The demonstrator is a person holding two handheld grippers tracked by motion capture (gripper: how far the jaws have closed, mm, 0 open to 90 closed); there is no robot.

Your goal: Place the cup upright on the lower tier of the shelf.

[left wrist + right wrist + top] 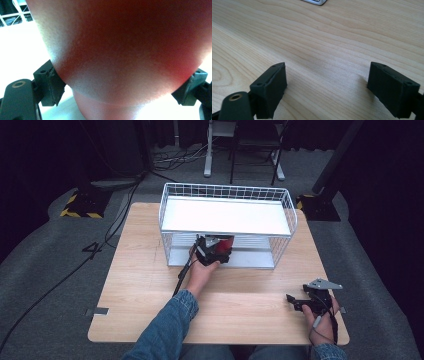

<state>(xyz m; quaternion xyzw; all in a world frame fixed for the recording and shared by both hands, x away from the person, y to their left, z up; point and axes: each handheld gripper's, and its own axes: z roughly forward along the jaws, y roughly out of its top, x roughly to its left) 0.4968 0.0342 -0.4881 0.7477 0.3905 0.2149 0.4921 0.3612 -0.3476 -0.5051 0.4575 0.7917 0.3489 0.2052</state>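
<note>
red rounded object (130,50), smooth matte skin, clamped in left hand-held gripper (214,251), right hand-held gripper (327,85) jaws wide apart

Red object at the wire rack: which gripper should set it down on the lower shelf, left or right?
Left. The left gripper is already shut on the red object at the front opening of the white wire rack. The right gripper is open over bare wooden table, off near the table's near right corner.

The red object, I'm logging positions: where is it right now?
In the high view the red object sits in the left tongs, at the front of the white wire rack, level with its lower shelf.
</note>
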